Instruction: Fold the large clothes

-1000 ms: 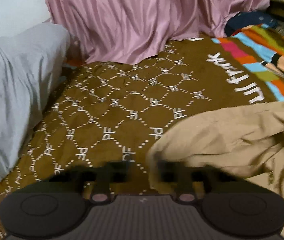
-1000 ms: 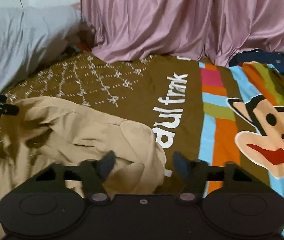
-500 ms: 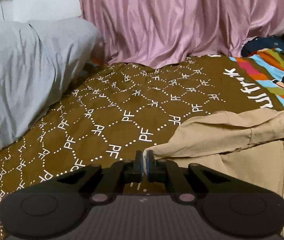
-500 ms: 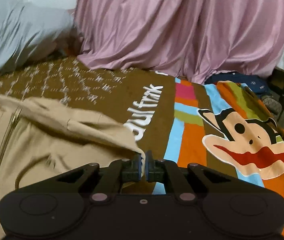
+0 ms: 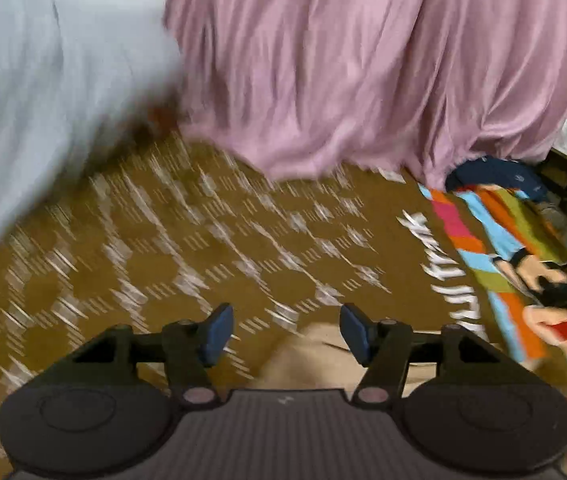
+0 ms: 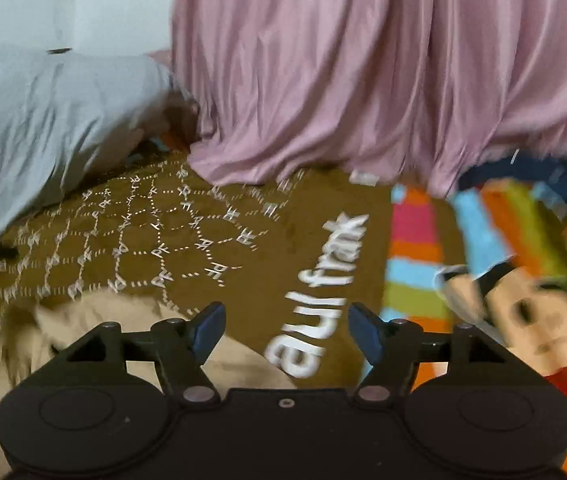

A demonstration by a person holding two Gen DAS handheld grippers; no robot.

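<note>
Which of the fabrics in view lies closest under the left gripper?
The beige garment, bunched just below the open left gripper. The pink curtain and grey bedding sit far back.

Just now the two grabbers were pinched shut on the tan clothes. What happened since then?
Both let go. The left gripper and the right gripper were shut on the tan garment half a second ago; now their fingers stand wide apart, and the cloth lies loose on the brown bedspread. Both views are blurred, so the grippers are moving. The pink curtain and grey pillow stayed put.
</note>
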